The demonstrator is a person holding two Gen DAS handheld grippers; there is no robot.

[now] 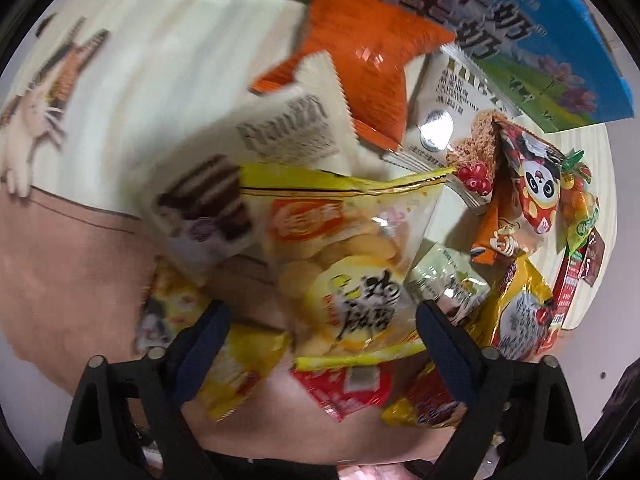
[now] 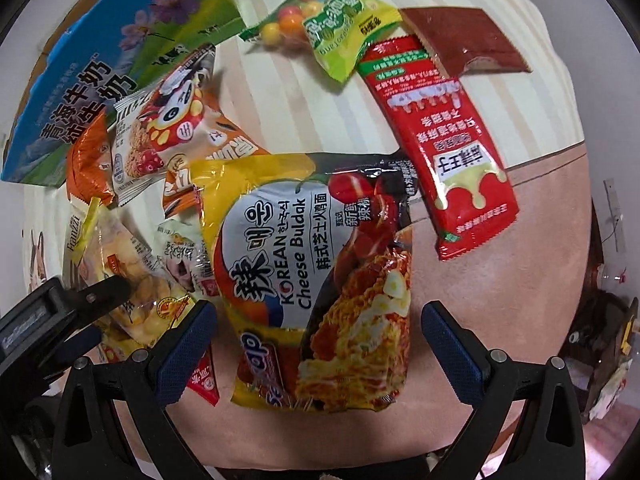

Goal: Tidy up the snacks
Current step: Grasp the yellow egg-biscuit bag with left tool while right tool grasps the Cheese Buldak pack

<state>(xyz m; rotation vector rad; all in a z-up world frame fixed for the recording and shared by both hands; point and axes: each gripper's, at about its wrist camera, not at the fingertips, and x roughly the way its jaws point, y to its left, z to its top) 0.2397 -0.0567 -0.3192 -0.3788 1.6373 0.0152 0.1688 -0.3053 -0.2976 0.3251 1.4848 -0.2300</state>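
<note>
My left gripper [image 1: 322, 340] points down at a pile of snacks, open, with a yellow see-through bag of round biscuits [image 1: 348, 264] lying between its fingers. A cream wafer packet [image 1: 248, 160] and an orange packet [image 1: 368, 64] lie just beyond the bag. My right gripper [image 2: 320, 340] hangs open over a yellow and black Korean cheese noodle packet [image 2: 320, 272], which lies between its blue pads with a gap on each side. One of the left gripper's fingers [image 2: 108, 290] shows at the left of the right wrist view, over the biscuit bag [image 2: 136, 280].
A blue milk carton box [image 2: 80, 80] stands at the back left. A long red packet [image 2: 444, 144], a green candy bag [image 2: 332, 28] and a brown wafer [image 2: 460, 36] lie to the right. Everything rests on a cream striped cloth [image 2: 500, 100] with a pink border [image 2: 520, 300].
</note>
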